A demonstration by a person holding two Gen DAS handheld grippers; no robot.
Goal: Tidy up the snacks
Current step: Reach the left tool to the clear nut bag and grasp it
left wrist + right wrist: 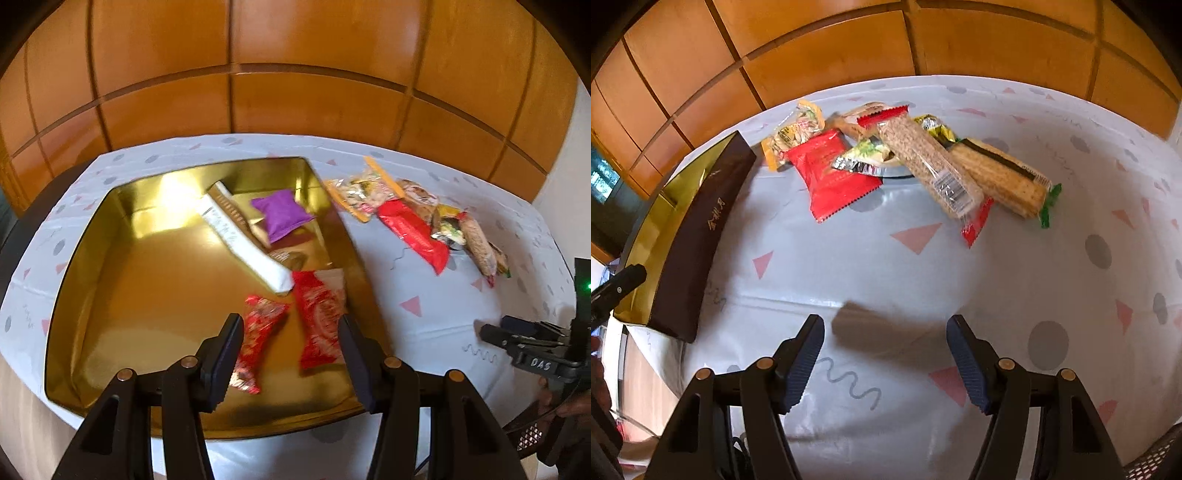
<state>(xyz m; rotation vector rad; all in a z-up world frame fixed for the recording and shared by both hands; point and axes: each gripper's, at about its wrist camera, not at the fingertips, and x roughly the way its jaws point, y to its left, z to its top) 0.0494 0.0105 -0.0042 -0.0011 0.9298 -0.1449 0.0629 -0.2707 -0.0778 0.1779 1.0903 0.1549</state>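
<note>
The left tool [291, 332] is tilting steeply downward above the gold tin [147, 258], its fingers spread and gripping nothing. Two red wrappers [291, 332] are lying inside the tin just beyond its tips, with a purple pouch [282, 216] and a white bar [243, 240] deeper inside the tin. The right tool [885, 332] is also pointing down at the table [997, 277], released and empty. Outside the tin, well ahead of that tool, a pile of snack packets [908, 162] is lying; blur hides their labels.
</note>
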